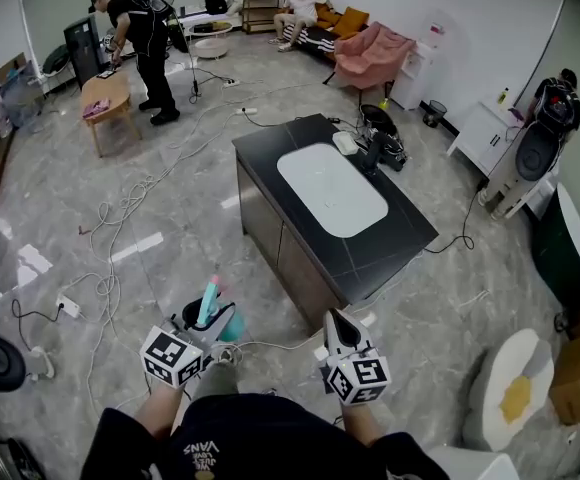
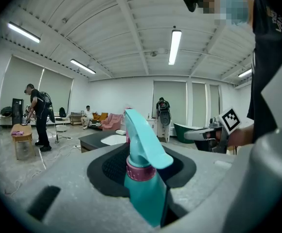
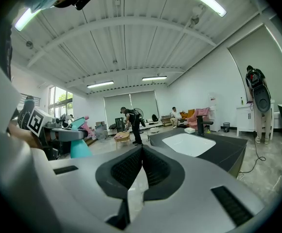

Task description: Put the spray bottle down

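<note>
Grey marble floor (image 1: 120, 198), cables strewn; dark counter (image 1: 400, 233) ahead. Spray bottle (image 1: 208, 301) is held upright, clamped in left gripper (image 1: 206, 322), aloft, well short of the counter's near corner. Right gripper (image 1: 336, 320) is closed, empty. Setting-down is judged not yet begun.

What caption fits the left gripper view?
Left gripper clamps a teal plastic spray bottle with pink collar, black counter ahead.

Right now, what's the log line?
left gripper: jaws shut on spray bottle | right gripper: jaws shut, empty | spray bottle: not down yet
</note>
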Demonstrator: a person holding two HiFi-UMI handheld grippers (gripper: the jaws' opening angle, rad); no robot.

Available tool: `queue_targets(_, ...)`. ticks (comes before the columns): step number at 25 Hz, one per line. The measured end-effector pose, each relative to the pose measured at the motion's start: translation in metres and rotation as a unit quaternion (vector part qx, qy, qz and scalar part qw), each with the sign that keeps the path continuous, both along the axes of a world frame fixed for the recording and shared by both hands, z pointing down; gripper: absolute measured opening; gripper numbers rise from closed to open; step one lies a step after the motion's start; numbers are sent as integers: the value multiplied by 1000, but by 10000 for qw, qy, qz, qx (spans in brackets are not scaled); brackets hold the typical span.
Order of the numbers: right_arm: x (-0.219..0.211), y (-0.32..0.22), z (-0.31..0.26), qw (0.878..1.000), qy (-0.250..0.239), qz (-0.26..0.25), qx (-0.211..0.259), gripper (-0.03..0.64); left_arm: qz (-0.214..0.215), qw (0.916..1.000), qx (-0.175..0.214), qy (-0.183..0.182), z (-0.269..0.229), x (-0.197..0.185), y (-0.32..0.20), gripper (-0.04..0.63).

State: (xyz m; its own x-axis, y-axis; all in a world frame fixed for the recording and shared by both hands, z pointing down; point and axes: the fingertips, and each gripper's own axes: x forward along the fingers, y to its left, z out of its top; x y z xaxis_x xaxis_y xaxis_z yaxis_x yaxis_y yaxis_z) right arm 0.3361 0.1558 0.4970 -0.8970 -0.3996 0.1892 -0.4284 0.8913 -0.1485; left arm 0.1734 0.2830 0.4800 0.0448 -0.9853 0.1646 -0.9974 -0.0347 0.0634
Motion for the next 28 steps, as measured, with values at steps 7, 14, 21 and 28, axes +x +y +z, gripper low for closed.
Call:
queue_targets(7,-14,-17,3,9998,56,156,-108,3,252,9997,0,79,2,-16,-29,153)
queue_targets(14,-51,-43,-7,9984,100,564,-20,3,620,9980,40,133,5,-66,-69,153)
queue_targets(21,-107,-59,-8,9959,121,900,-49,3,931,9955,80,155,3,-125,-95,153)
queue_targets(28,-165,-61,-14,9925,45,1223,63,3,1077,9941,96,109,1,-186,-95,153)
